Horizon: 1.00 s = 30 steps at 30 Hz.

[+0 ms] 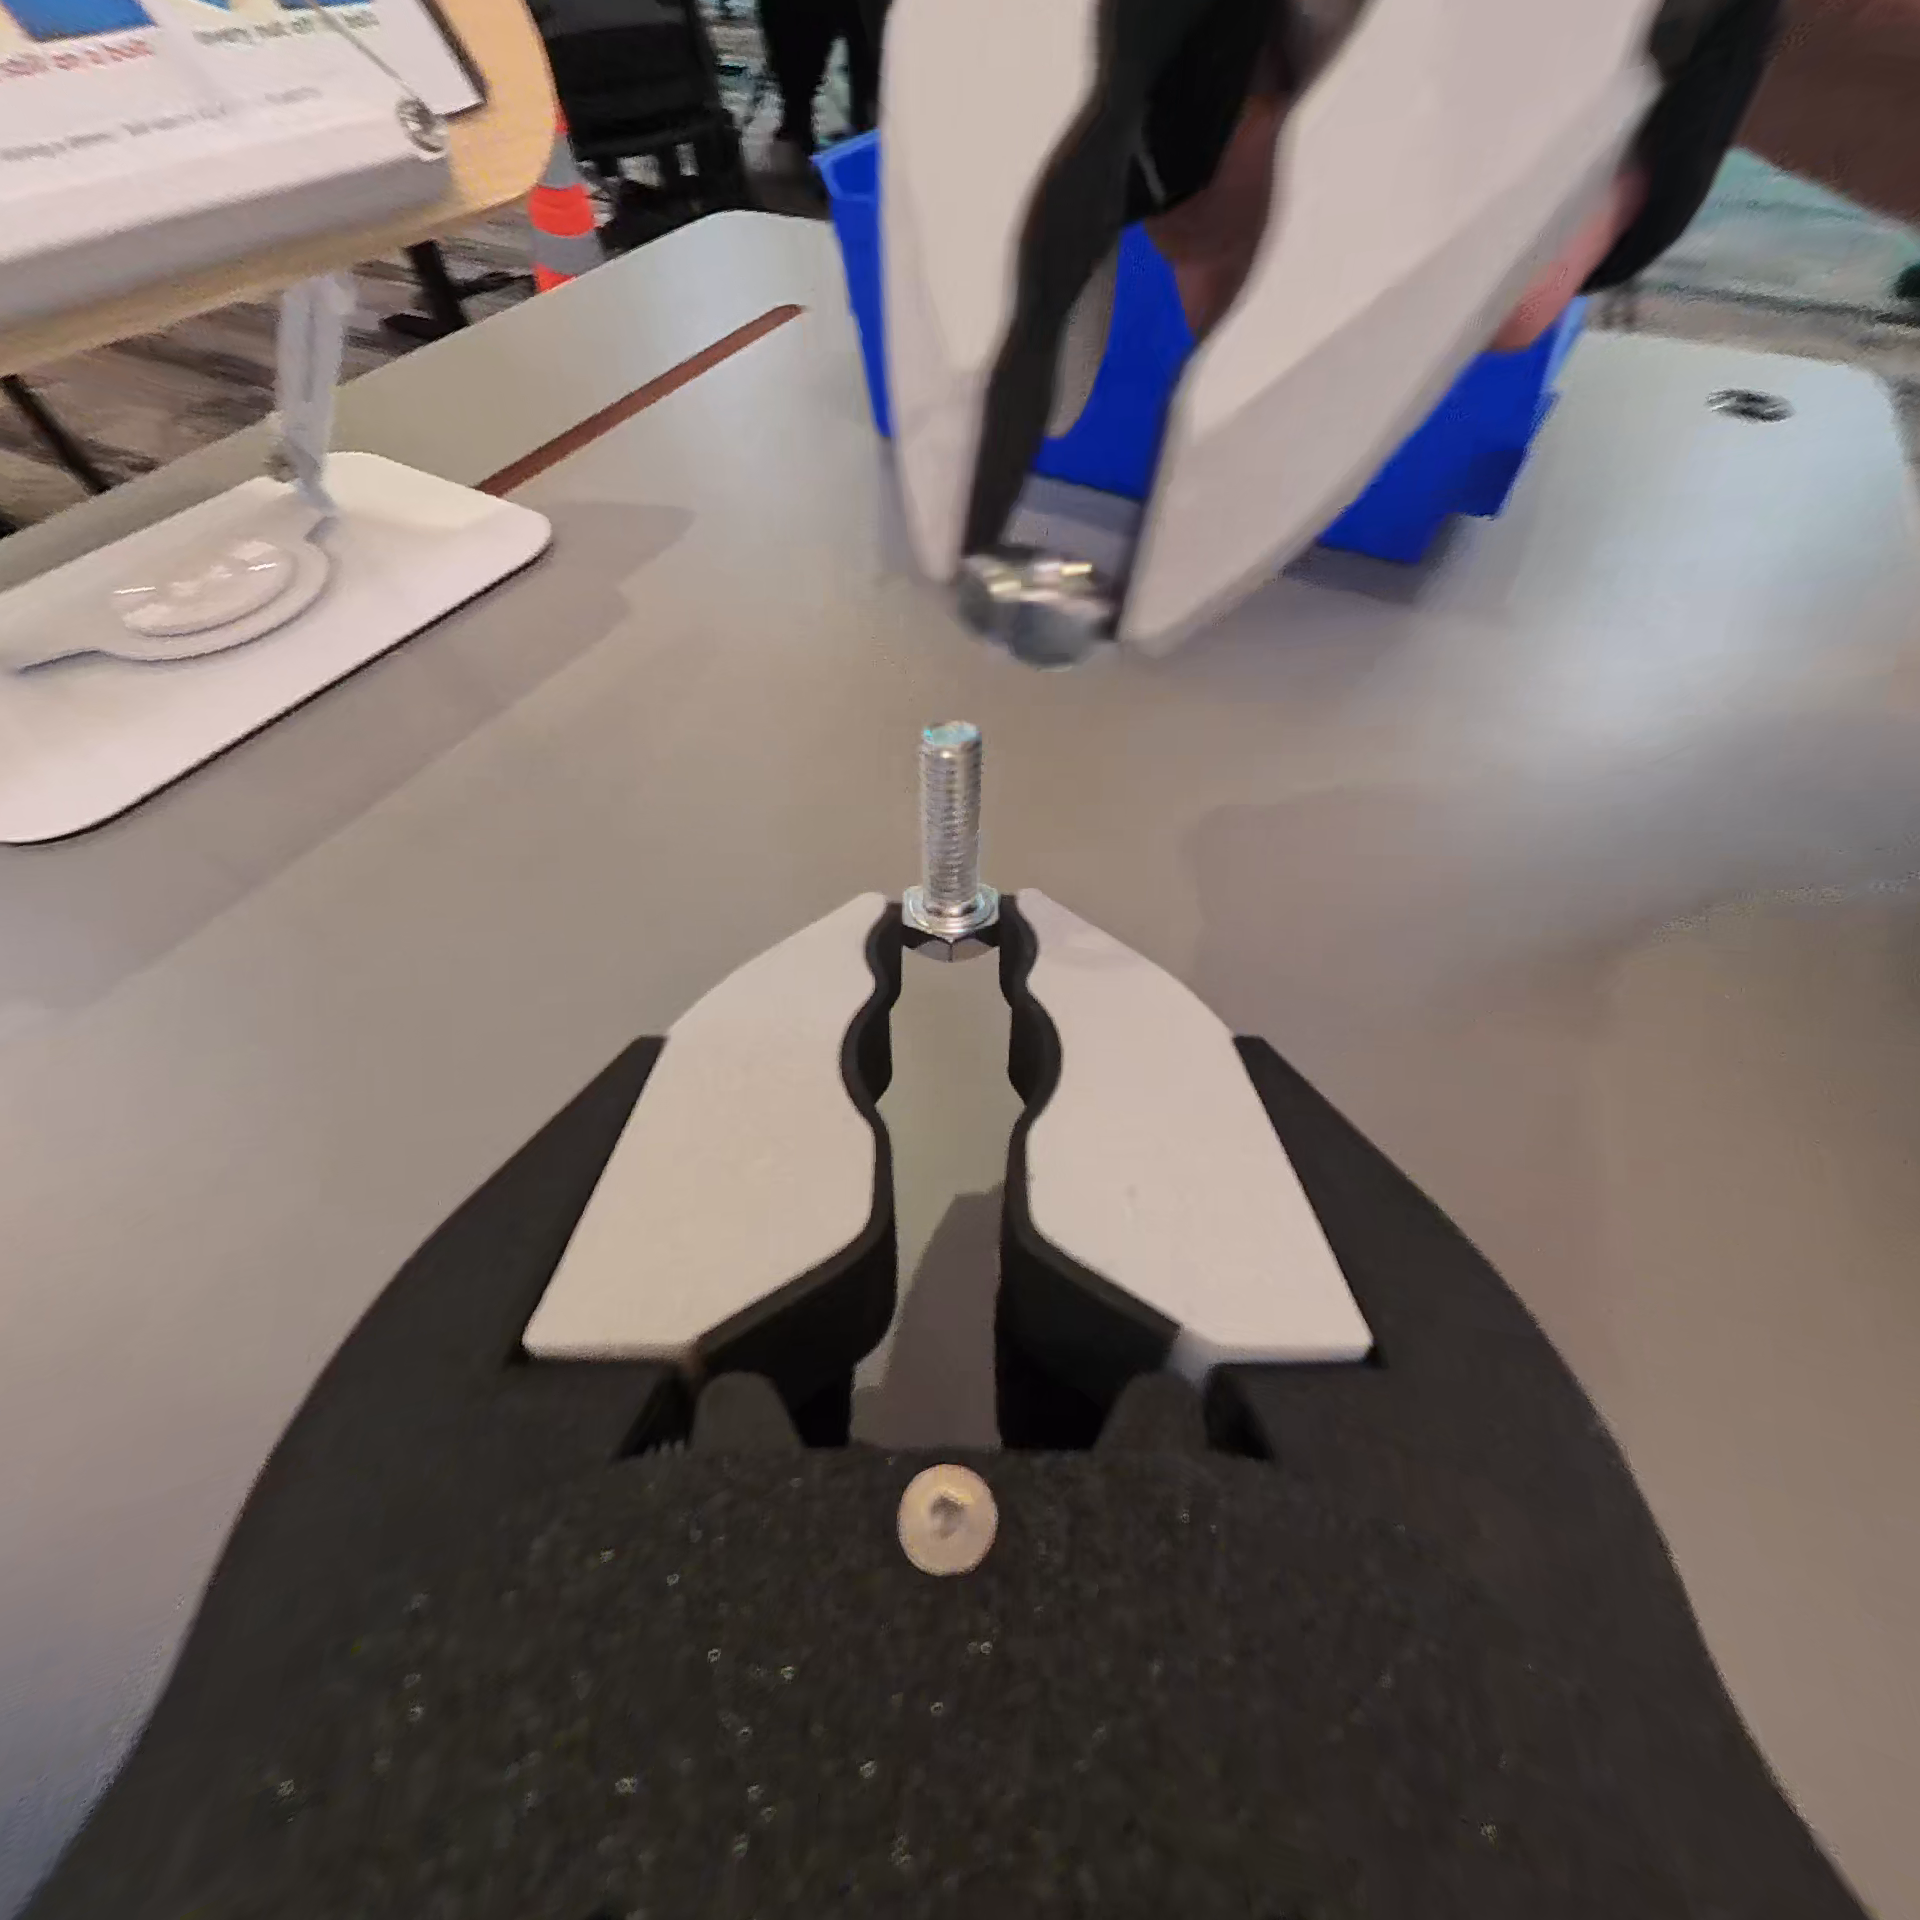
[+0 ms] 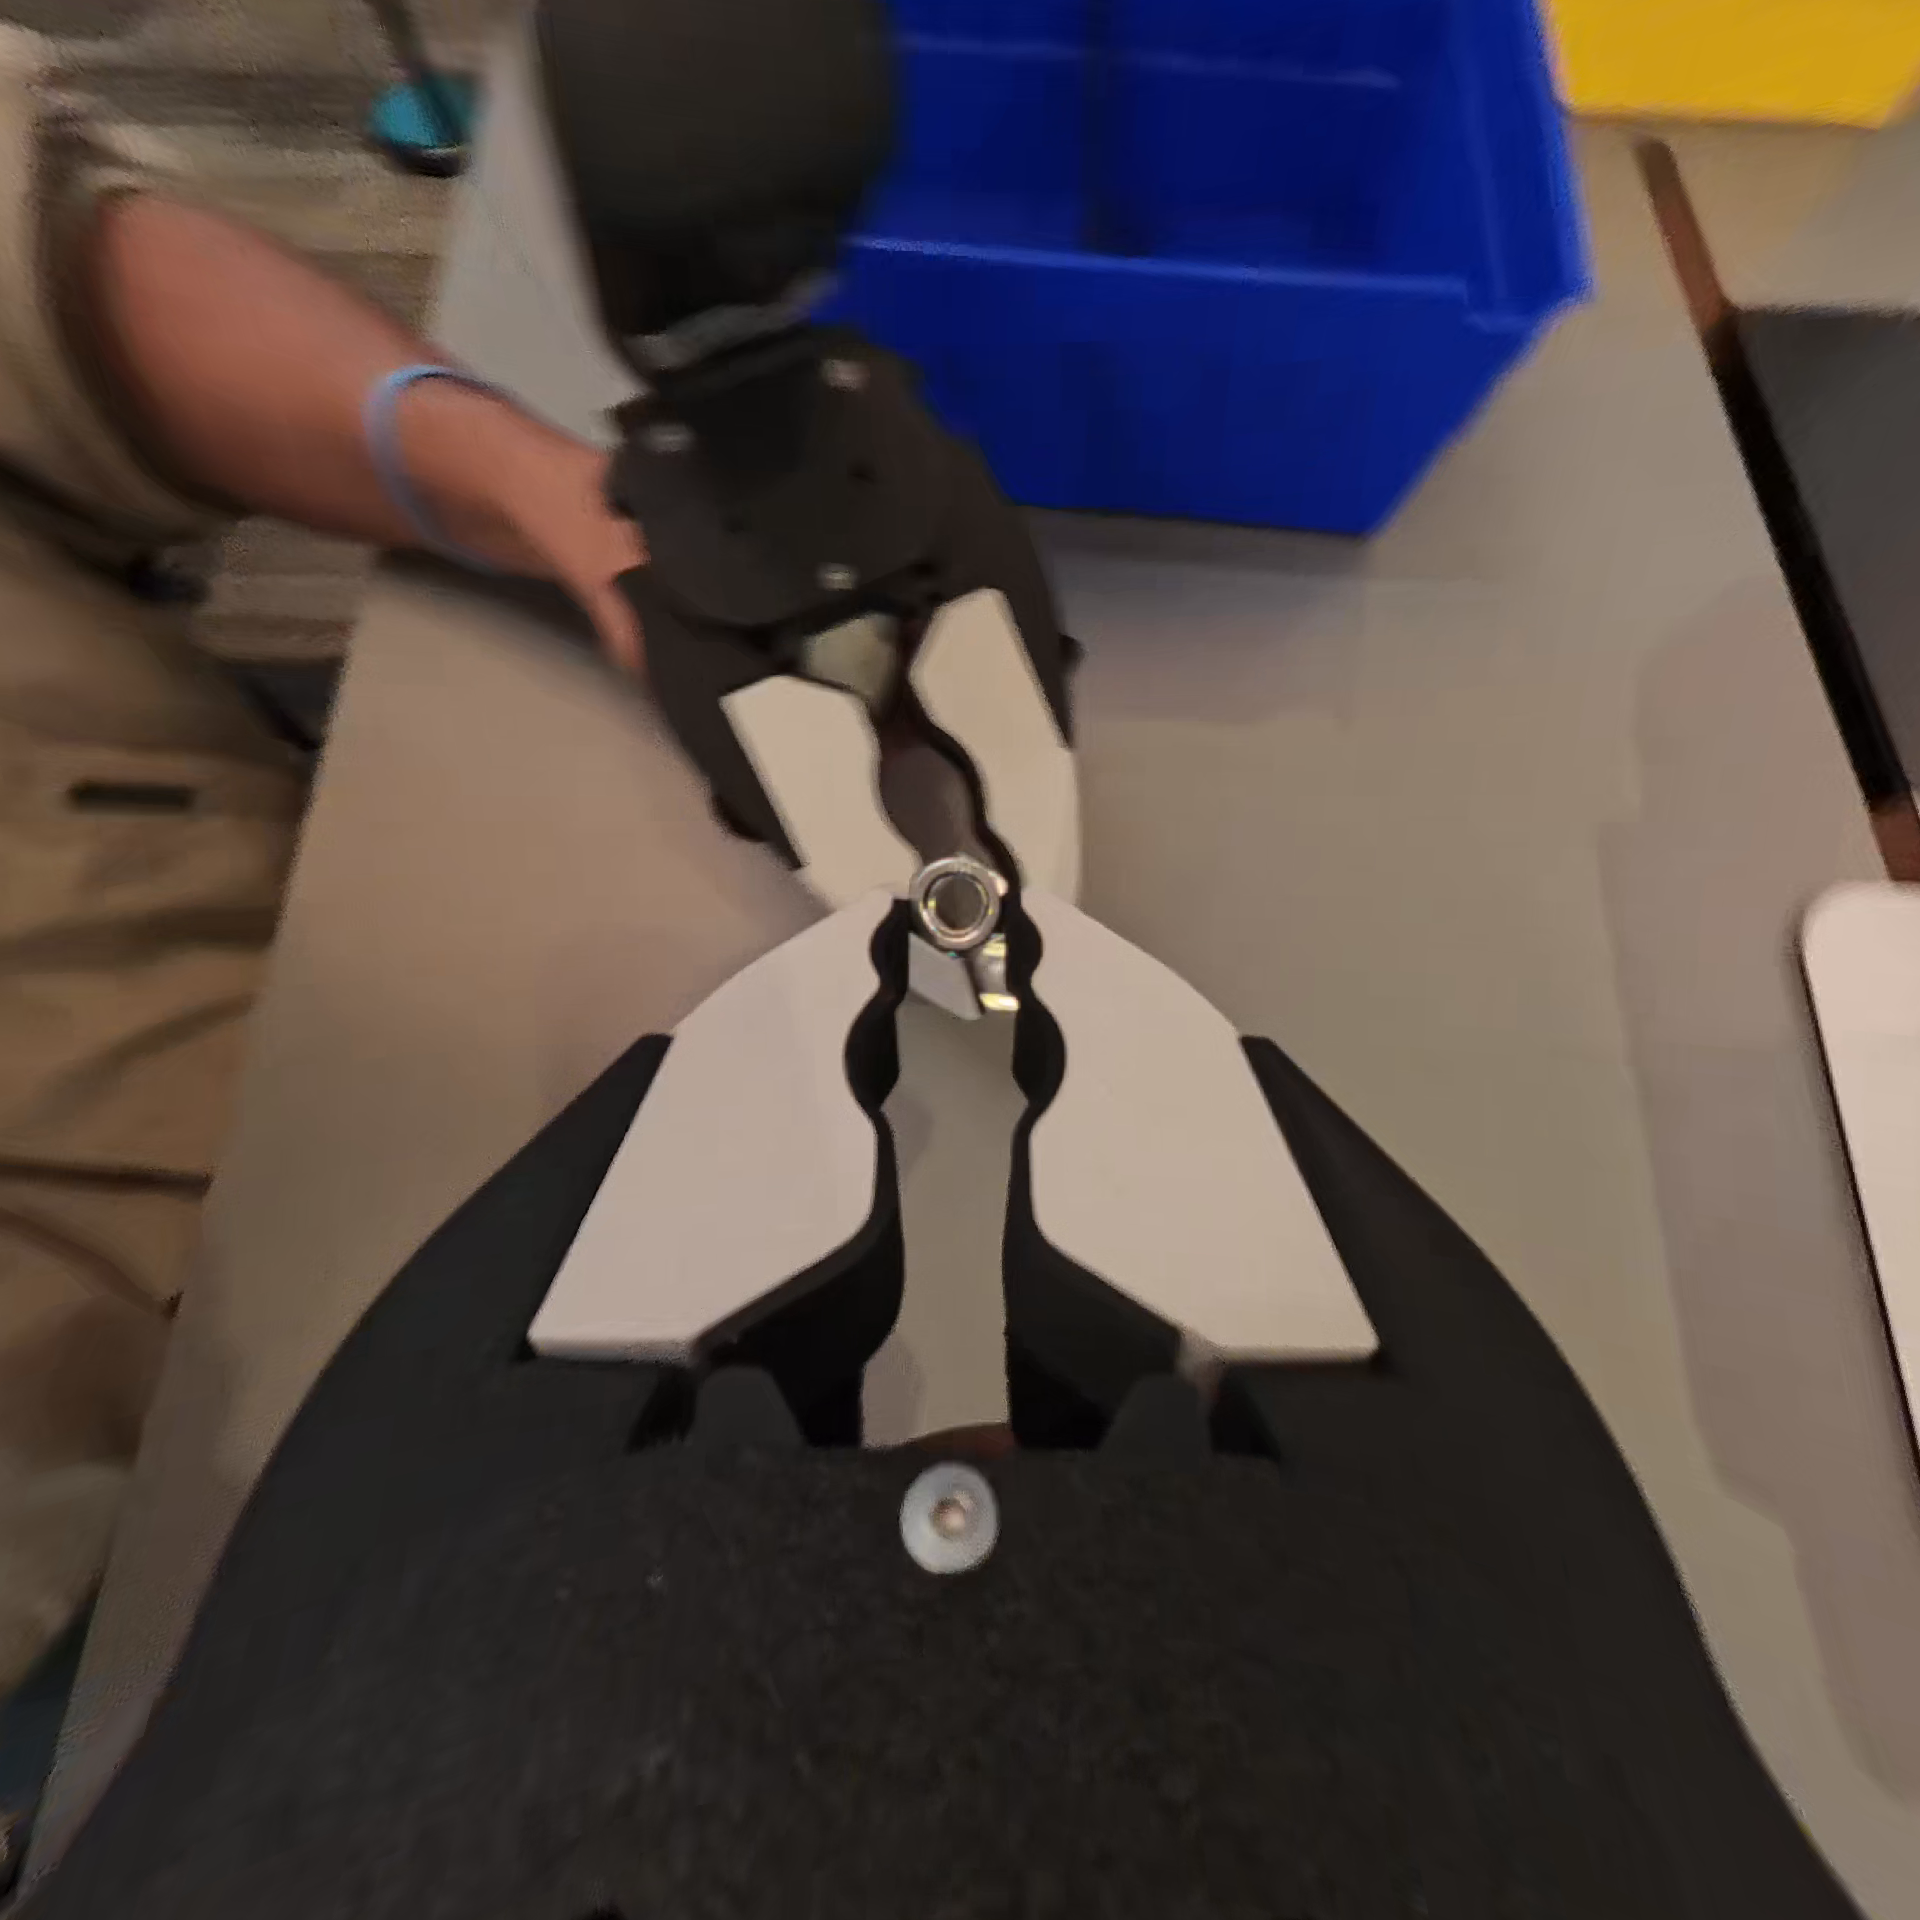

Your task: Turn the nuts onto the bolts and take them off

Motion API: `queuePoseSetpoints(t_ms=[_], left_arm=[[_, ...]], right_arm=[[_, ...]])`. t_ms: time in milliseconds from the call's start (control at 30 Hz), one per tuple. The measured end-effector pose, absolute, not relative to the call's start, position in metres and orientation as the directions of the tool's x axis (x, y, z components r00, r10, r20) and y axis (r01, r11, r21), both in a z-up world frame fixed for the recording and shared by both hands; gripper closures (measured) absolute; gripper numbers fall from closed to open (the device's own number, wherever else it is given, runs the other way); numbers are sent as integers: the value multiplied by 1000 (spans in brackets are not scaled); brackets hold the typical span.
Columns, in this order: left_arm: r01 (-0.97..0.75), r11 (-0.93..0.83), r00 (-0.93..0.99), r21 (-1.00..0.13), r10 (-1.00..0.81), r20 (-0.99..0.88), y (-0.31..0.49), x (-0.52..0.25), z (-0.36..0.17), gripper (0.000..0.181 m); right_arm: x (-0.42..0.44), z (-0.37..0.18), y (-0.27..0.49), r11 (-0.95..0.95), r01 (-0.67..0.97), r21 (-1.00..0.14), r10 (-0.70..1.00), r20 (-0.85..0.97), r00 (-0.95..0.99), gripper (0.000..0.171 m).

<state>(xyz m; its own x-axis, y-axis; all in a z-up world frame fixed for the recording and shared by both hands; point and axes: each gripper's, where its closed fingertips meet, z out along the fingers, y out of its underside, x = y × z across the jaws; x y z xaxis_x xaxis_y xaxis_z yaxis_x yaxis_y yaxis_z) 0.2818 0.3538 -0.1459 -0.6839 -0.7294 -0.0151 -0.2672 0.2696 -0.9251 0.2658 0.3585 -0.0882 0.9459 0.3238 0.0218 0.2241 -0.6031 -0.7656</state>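
Observation:
My left gripper is shut on the hex head of a silver bolt, holding it upright with the threaded shaft pointing up, above the grey table. My right gripper comes down from above, shut on a silver nut, a short gap above the bolt's tip and slightly right. In the right wrist view the right gripper holds the nut at its fingertips, with the left gripper just beyond it. The bolt is hidden behind the nut there.
A blue bin stands on the grey table behind the grippers; it also shows in the right wrist view. A white stand base with a paper-holding board is at left. A person's arm reaches in. Left tips to right tips: about 6 cm.

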Motion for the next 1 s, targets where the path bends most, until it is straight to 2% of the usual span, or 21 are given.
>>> queuePoseSetpoints(t_ms=[167,300,533,733,1000], left_arm=[[-293,172,-840,-940,-516,168,332,253,-133,164],[-285,143,-922,-948,-313,230,319,222,-119,164],[-290,157,-950,-944,-166,265,308,199,-117,164],[-304,152,-951,-941,-107,290,307,192,-115,164],[-329,125,-943,-936,8,332,309,177,-106,164]], right_arm=[[245,-87,335,-549,489,-677,551,147,822,154],[228,-81,324,-470,600,-648,664,189,724,154],[208,-79,315,-421,674,-607,785,128,606,154],[201,-84,318,-391,727,-565,850,82,521,154],[189,-77,322,-350,743,-570,904,3,428,154]])
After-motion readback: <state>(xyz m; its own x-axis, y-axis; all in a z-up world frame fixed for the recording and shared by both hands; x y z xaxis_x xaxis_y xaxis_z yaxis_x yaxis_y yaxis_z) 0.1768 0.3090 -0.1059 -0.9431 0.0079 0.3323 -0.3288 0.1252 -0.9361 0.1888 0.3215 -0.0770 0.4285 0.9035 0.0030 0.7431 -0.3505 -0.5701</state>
